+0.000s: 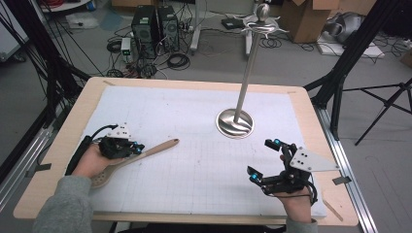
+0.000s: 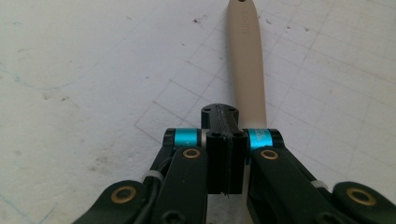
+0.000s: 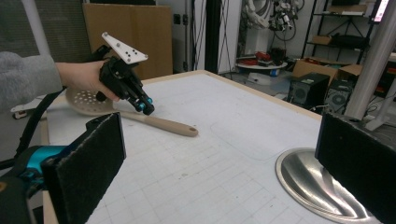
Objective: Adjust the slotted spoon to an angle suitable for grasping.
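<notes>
A beige slotted spoon (image 1: pixel 156 147) lies on the white gridded mat (image 1: pixel 194 111) at the left, handle pointing right and away, perforated bowl by the person's left hand. My left gripper (image 1: pixel 138 148) stands over the handle with its jaws shut together. In the left gripper view the closed jaws (image 2: pixel 224 116) sit just left of the spoon handle (image 2: pixel 245 56), which runs beneath them; nothing is between the pads. In the right gripper view the left gripper (image 3: pixel 144 106) tips down onto the spoon (image 3: pixel 163 125). My right gripper (image 1: pixel 261 158) rests at the front right, jaws wide open and empty (image 3: pixel 224 172).
A steel stand with a round base (image 1: pixel 234 123) and a tall pole topped by hooks (image 1: pixel 262 22) stands at the mat's middle right; its base (image 3: pixel 308 182) lies just beyond my right jaws. The wooden table edge (image 1: pixel 311 126) frames the mat. Computers and cables lie on the floor behind.
</notes>
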